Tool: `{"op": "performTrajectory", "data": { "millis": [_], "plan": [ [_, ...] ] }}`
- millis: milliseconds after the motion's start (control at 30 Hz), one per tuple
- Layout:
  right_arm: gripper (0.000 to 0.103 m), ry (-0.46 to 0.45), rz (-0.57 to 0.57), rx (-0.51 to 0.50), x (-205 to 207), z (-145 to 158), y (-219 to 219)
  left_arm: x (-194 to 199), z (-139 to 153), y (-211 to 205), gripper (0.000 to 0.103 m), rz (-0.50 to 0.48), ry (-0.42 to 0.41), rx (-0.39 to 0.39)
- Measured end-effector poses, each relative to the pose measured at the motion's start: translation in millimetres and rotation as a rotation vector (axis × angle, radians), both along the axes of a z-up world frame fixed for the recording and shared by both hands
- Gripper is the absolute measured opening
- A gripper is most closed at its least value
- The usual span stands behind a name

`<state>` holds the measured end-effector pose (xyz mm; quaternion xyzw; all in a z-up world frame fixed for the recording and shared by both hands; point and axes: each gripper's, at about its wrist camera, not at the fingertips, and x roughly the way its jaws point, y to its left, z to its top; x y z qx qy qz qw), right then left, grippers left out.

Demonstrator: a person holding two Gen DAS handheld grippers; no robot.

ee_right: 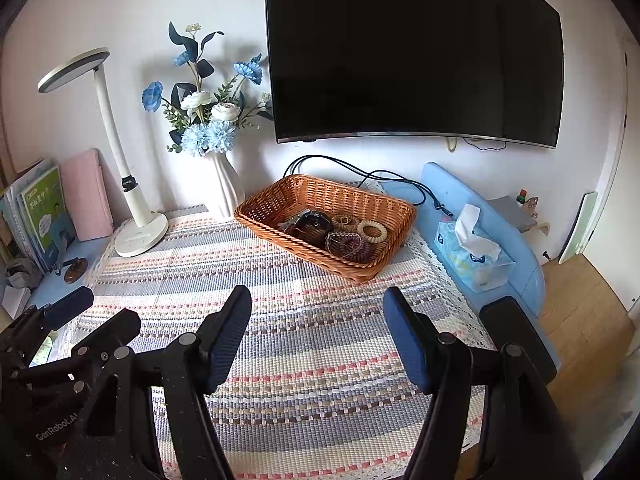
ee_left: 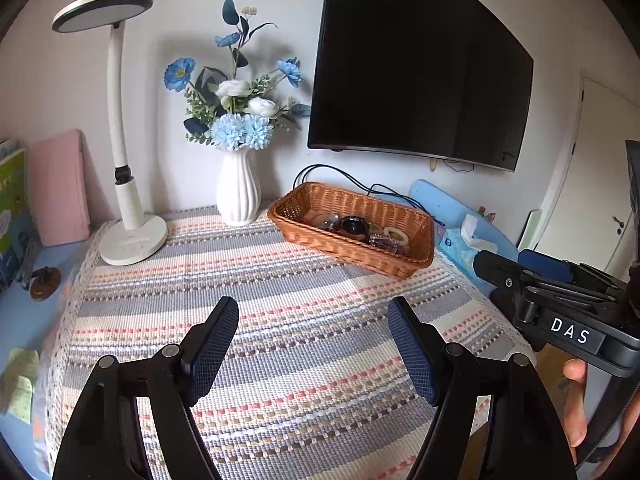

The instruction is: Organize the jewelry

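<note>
A rectangular orange-brown wicker basket (ee_right: pixel 400 210) is found at the far right of a striped woven tablecloth of grey, cream and pink (ee_right: pixel 320 344), set at an angle to the cloth's edges. The jewelry is seen gathered inside the basket, toward its right end: a dark round-faced watch (ee_right: pixel 314 226), a cream spiral ring-shaped hair tie (ee_right: pixel 372 231), a small tan woven ring (ee_right: pixel 345 221) and a dark purple coiled bracelet with a thin chain over it (ee_right: pixel 346 245). These pieces lie close together, some touching; finer detail cannot be made out. The left gripper (ee_left: pixel 313 344) is held above the near part of the cloth with its blue-padded fingers spread wide and nothing between them. The right gripper (ee_right: pixel 318 338) is likewise held over the cloth, its fingers wide apart and empty, well short of the basket. In the left wrist view the right gripper's black body is seen at the right edge, gripped by a bare hand (ee_left: pixel 576 408). A white ribbed vase of blue and white artificial flowers (ee_left: pixel 238 190) stands just left of the basket, and a white desk lamp with a round head (ee_left: pixel 124 184) stands at the cloth's far left corner. A black wall-mounted screen (ee_right: pixel 412 48) is noted above the basket, and a blue tissue pack (ee_right: pixel 472 258) rests to the right of it.
</note>
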<state>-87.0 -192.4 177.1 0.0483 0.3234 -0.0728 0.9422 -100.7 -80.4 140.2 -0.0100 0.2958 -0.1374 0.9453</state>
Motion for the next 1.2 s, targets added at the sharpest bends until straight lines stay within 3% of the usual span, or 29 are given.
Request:
{"op": "performTrajectory", "data": {
  "millis": [667, 1200],
  "plan": [
    [0.070, -0.005, 0.000, 0.007, 2.2, -1.1, -2.2, 0.0, 3.1, 2.5, 0.078, -0.037, 0.015, -0.053],
    [0.070, 0.011, 0.002, 0.014, 5.2, -6.8, -2.8, -0.5, 2.0, 1.6, 0.078, 0.000, -0.009, -0.013]
  ]
}}
